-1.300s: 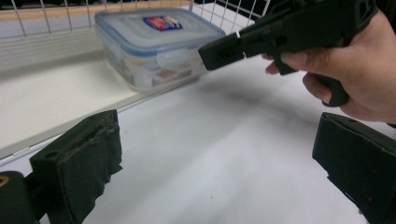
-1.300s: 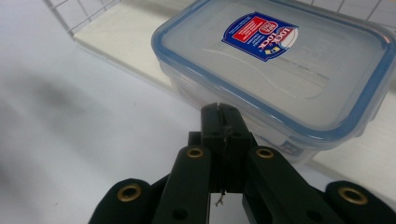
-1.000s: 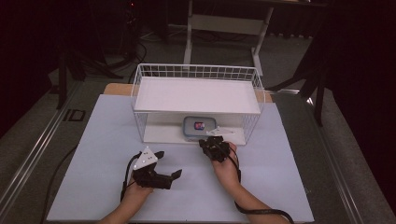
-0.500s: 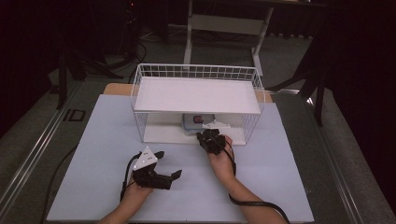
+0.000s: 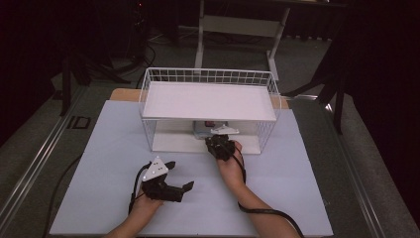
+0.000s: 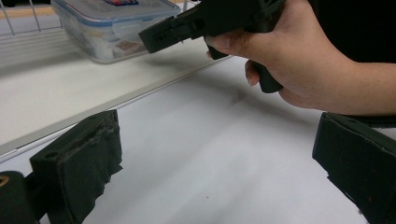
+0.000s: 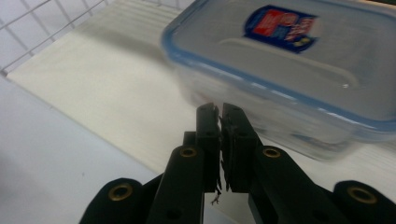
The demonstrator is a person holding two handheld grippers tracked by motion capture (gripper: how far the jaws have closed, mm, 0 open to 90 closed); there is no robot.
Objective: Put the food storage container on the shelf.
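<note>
One white wire-mesh shelf rack (image 5: 210, 99) with a flat white top stands on the pale sheet covering the table (image 5: 307, 178), and everything else is placed here against that rack. Under its top, on the rack's white lower board (image 6: 56, 88), sits a single clear plastic food container with a blue-rimmed snap lid (image 7: 299, 70); a red and blue label (image 7: 281, 22) is stuck on the lid. From the high view the container is largely hidden beneath the rack's top, so its exact spot on the board is hard to judge, though it seems to lie right of the rack's middle, close to the open front edge. Two black handheld grippers are in play, one per hand. The right gripper (image 7: 220, 112) is held at the front of the rack, pointing in at the container, its two jaws pressed together with nothing between them and their tips just short of the container's near wall. The right hand (image 6: 299, 60) wraps the grip, and a cable (image 5: 267, 213) trails back from it along the forearm. The left gripper (image 5: 178, 176) rests well in front of the rack, nearer the person, low over the sheet; its two padded jaws stand wide apart and hold nothing. A grey three-cornered plate (image 5: 154, 168) sits on top of it.
</note>
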